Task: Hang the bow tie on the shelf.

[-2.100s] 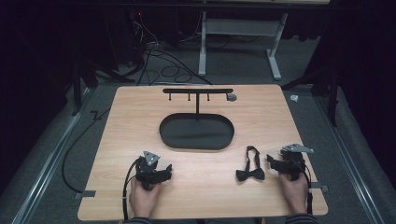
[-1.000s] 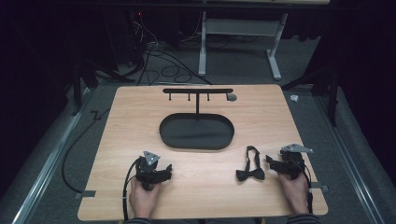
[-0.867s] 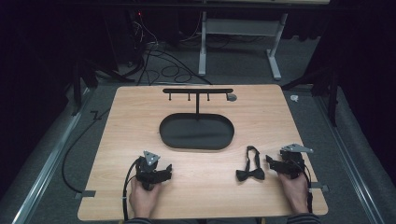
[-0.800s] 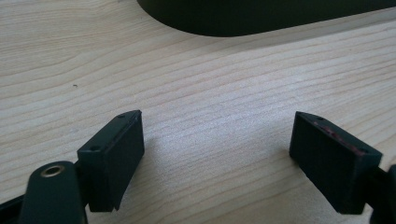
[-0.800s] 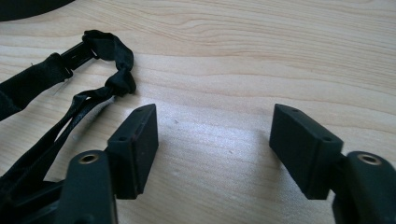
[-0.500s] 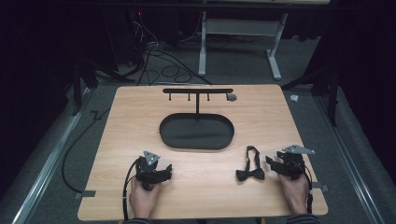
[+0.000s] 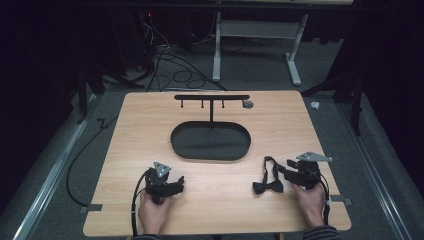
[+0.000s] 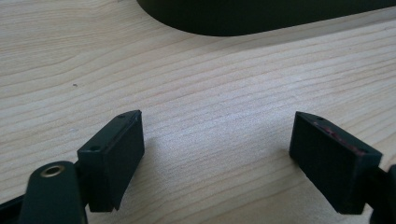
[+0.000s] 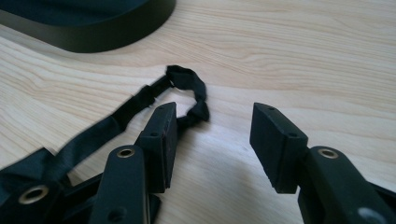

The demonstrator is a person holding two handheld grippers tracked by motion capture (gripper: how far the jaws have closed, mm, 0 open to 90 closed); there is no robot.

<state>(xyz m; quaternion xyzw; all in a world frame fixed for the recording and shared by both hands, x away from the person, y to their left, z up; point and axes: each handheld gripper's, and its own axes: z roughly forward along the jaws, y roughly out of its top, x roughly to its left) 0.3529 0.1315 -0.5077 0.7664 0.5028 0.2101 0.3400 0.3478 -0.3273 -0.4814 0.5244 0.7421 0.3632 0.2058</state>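
A black bow tie (image 7: 268,186) lies on the wooden table (image 7: 280,125) at the front right, its strap (image 7: 270,167) curling away from it. My right gripper (image 7: 287,169) rests just right of the strap and points left. In the right gripper view its jaws (image 9: 215,121) stand partly open and have just been closing, with bare wood between them. The strap (image 9: 135,102) runs past the outside of the left jaw and ends in a small loop (image 9: 187,81). My left gripper (image 7: 179,184) rests at the front left, open (image 8: 217,135) over bare wood.
A black oval tray (image 7: 210,141) sits mid-table with a T-shaped hook stand (image 7: 211,98) rising behind it; its rim shows in both gripper views (image 8: 261,18) (image 9: 93,30). Cables trail from both grippers. Dark floor and a metal frame lie beyond the table's far edge.
The right gripper's jaws look closer together and the gripper has shifted very slightly beside the strap. The left gripper and the bow tie lie as before.
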